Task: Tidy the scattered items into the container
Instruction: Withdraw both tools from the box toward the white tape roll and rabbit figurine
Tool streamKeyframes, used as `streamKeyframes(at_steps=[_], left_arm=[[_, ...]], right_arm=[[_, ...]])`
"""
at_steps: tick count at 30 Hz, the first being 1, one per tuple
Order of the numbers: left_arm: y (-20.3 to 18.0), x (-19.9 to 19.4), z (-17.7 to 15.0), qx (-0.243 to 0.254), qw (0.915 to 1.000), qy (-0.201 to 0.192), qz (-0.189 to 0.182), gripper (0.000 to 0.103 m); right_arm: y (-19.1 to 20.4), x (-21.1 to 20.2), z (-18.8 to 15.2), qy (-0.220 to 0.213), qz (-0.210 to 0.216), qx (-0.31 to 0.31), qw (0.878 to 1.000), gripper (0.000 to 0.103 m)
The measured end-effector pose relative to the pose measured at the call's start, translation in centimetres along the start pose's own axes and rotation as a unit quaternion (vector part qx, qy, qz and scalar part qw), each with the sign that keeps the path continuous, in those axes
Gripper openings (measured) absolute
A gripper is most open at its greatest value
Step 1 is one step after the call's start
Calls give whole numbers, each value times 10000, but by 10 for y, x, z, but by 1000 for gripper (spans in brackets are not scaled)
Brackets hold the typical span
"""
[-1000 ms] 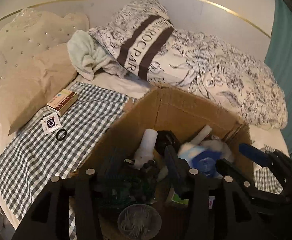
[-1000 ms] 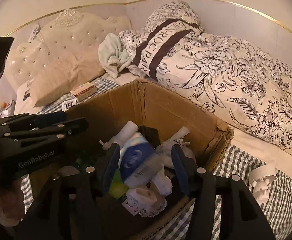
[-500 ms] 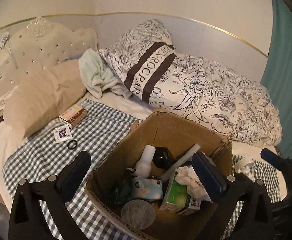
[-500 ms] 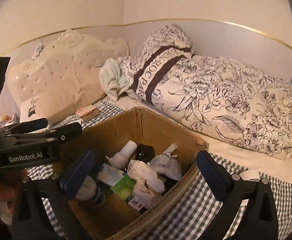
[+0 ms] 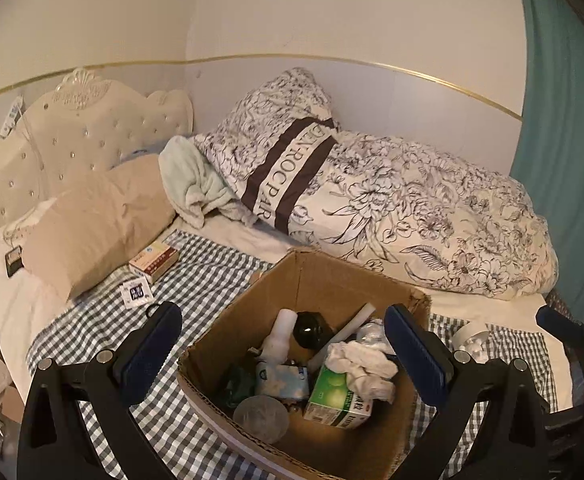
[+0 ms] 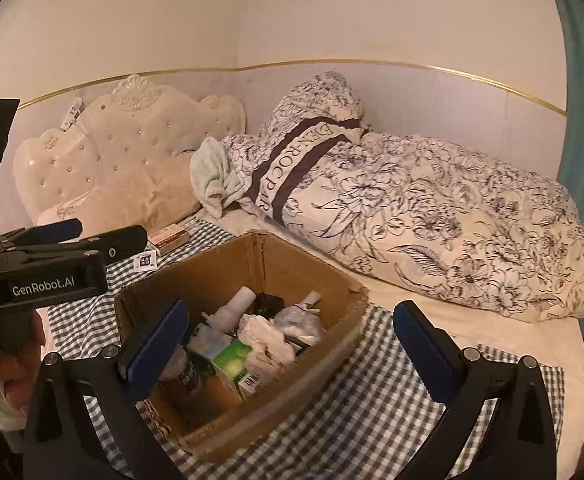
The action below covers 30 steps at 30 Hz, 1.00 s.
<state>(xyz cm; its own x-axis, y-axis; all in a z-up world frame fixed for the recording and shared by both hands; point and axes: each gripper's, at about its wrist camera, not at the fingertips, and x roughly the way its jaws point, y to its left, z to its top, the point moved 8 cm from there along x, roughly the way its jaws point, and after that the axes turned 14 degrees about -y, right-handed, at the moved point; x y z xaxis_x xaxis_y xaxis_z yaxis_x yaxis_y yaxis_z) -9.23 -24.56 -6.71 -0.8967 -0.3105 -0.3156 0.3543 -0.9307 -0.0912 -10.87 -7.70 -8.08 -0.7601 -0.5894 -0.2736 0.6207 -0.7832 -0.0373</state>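
On the bed, atop a checked cloth (image 5: 92,320), the cardboard box (image 5: 332,276) is sitting just below and ahead of both tools, its contents showing between their spread fingers. The left tool (image 5: 284,344) is standing wide with nothing in it, and the right tool (image 6: 288,340) is likewise gaping empty; the left tool's body is showing "GenRobot.AI" in the right wrist view. Inside the box a green carton (image 5: 338,398) with unreadable print is lying under a crumpled white cloth (image 5: 362,362). Beyond the box, a floral duvet (image 5: 432,216) is displaying a band reading "ROC PAR". A small red-and-white box (image 5: 154,260) and a sachet (image 5: 134,292) are lying on the checked cloth, well apart from the cardboard box.
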Motion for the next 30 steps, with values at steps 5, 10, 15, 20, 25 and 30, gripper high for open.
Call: streamKeyframes(at_steps=[5, 10, 15, 20, 25, 30], left_arm=[[-17, -12, 9, 136, 9998, -122, -42, 103], [-35, -21, 9, 242, 9995, -176, -96, 103], [-56, -22, 10, 273, 9992, -155, -228, 103], [-86, -24, 18, 281, 9986, -175, -422, 103], [-126, -22, 17, 458, 9969, -203, -614, 103], [-162, -17, 16, 533, 9952, -151, -802, 103]], right_arm=[[-14, -19, 5, -91, -63, 22, 9999, 103], [-28, -37, 8, -186, -124, 59, 9997, 103], [-45, -51, 9, -206, -259, 64, 9994, 103], [-68, -62, 6, -213, -419, 181, 9987, 103], [-96, -74, 1, -176, -612, 228, 9977, 103], [-128, -85, -7, -140, -829, 368, 9958, 103]])
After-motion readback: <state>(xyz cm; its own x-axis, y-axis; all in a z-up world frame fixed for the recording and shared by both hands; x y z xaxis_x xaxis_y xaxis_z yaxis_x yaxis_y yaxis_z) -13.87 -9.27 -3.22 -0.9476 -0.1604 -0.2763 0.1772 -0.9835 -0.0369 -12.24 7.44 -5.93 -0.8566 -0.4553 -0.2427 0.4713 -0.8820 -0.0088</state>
